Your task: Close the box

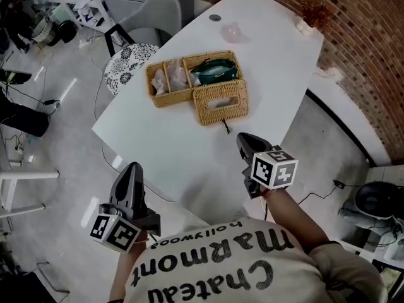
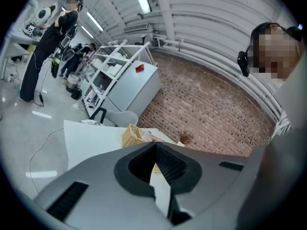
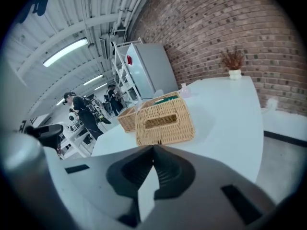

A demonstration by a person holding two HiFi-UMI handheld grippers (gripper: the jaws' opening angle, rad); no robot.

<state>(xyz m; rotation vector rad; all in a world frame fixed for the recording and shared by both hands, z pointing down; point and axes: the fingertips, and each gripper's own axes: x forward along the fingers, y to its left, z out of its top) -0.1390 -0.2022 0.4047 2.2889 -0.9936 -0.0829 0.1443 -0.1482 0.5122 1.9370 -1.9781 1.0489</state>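
Observation:
A wicker box [image 1: 169, 79] with several compartments stands on the white table [image 1: 170, 144]. Its woven lid [image 1: 221, 102] hangs open down the near side, a short cord trailing from it. A green item lies in the right compartment. My right gripper [image 1: 243, 140] is shut and empty, over the table's near edge just short of the lid. In the right gripper view the lid [image 3: 164, 122] faces the shut jaws [image 3: 153, 147]. My left gripper [image 1: 134, 168] hovers off the table's near left edge, shut and empty [image 2: 156, 144], with the box [image 2: 132, 135] far ahead.
A grey chair [image 1: 154, 14] and a patterned round seat [image 1: 129, 65] stand at the table's far left. A small potted plant [image 1: 312, 16], a clear pinkish object [image 1: 232, 31] and a dark disc [image 1: 215, 17] sit at the far end. A brick wall [image 1: 353, 36] runs along the right.

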